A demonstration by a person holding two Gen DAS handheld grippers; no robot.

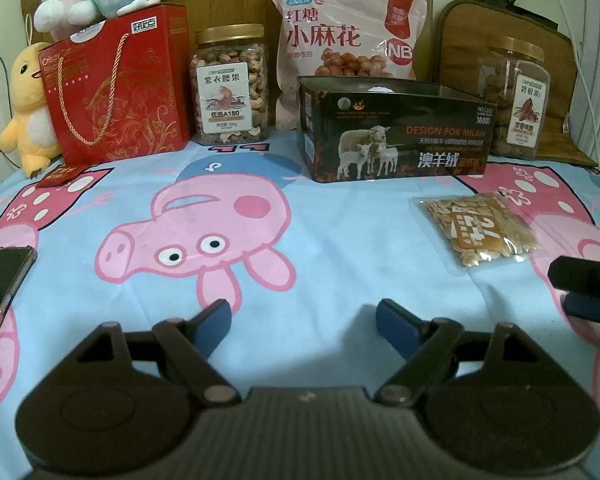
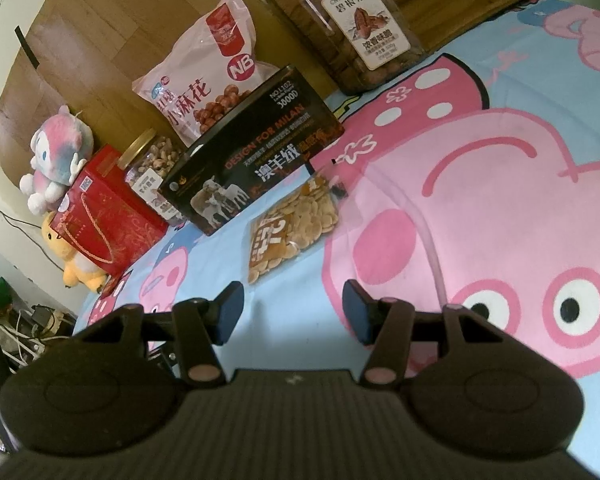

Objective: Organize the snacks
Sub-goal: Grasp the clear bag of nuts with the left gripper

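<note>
Left tongs (image 1: pixel 304 320) and right tongs (image 2: pixel 293 310) gape wide, empty. Clear flat biscuit packet (image 2: pixel 292 226) lies just before the open black cardboard box (image 1: pixel 392 128); contents hidden.

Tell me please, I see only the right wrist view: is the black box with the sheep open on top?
Observer: Yes, the black box has no lid on; its top is open.
Operator: And the left tongs, do they hold something?
Observer: No, the left tongs stand open with nothing between them.
Operator: Is there anything on the left that I miss?
Observer: What looks like a dark phone lies at the far left edge of the bed.
</note>
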